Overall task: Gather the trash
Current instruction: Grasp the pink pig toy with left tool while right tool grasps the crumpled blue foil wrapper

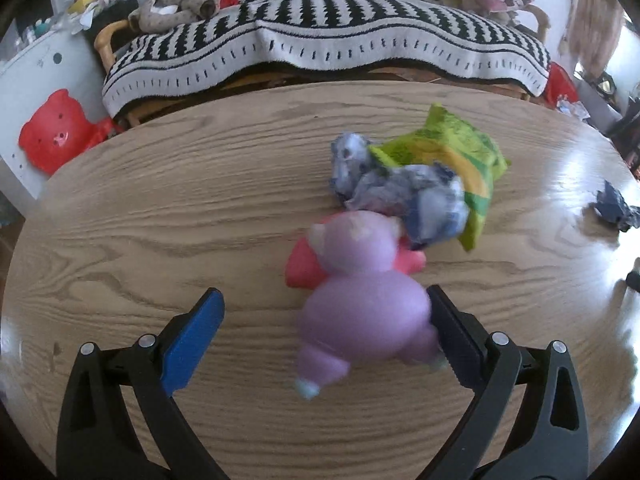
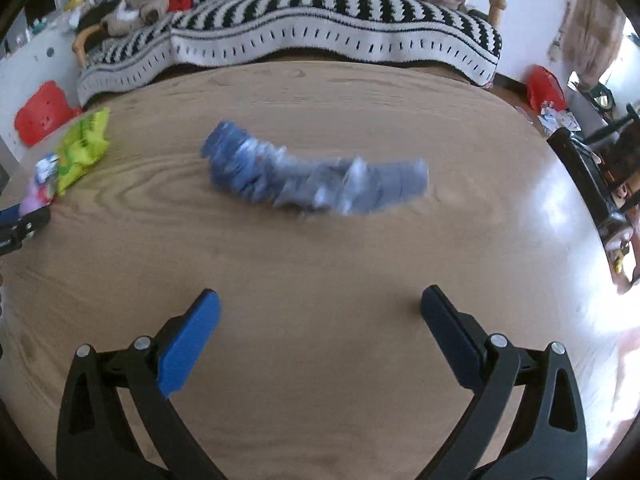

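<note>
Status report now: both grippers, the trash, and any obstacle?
Left gripper open, purple toy between its fingers. Right gripper open, empty, facing blue wrapper. Green bag and crumpled wrapper behind the toy.

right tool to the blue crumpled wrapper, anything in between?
Nothing. In the right wrist view, only bare wooden table lies between the open right tool and the blue crumpled wrapper.
</note>
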